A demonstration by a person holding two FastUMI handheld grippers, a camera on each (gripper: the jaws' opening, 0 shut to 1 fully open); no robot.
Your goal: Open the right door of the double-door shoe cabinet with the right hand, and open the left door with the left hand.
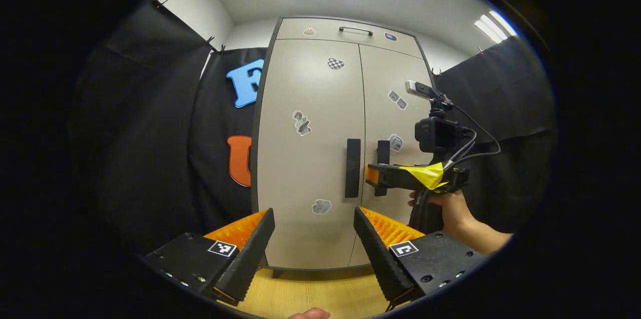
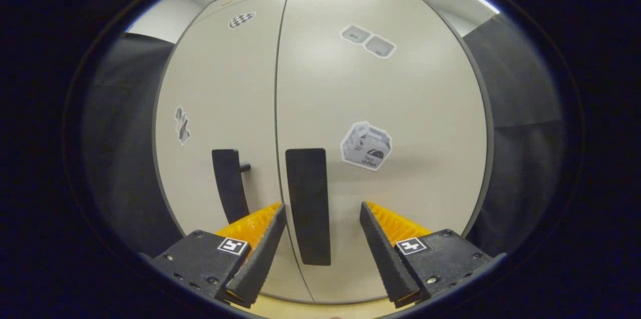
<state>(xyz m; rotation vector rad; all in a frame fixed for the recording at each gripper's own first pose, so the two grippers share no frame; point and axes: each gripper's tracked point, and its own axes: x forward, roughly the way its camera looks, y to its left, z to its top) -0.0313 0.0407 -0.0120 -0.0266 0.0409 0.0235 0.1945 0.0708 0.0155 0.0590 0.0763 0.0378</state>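
The beige double-door shoe cabinet (image 1: pixel 310 88) stands ahead with both doors closed. The left door's black vertical handle (image 1: pixel 352 168) is straight beyond my left gripper (image 1: pixel 314 219), which is open, empty and well short of the cabinet. To the right, a hand (image 1: pixel 450 209) holds my right gripper (image 1: pixel 373 175) up against the right door's handle (image 1: pixel 383 151). In the right gripper view, the right door's handle (image 2: pixel 308 204) sits between the spread fingers of my right gripper (image 2: pixel 321 205), which is open with neither finger pressing on it. The left door's handle (image 2: pixel 229 184) is just to its left.
Several stickers dot the doors, one a small box picture (image 2: pixel 365 146). Above the doors is a drawer with a slim handle (image 1: pixel 355 30). Black cloth walls (image 1: pixel 150 133) flank the cabinet on both sides. Wooden floor (image 1: pixel 310 294) lies below.
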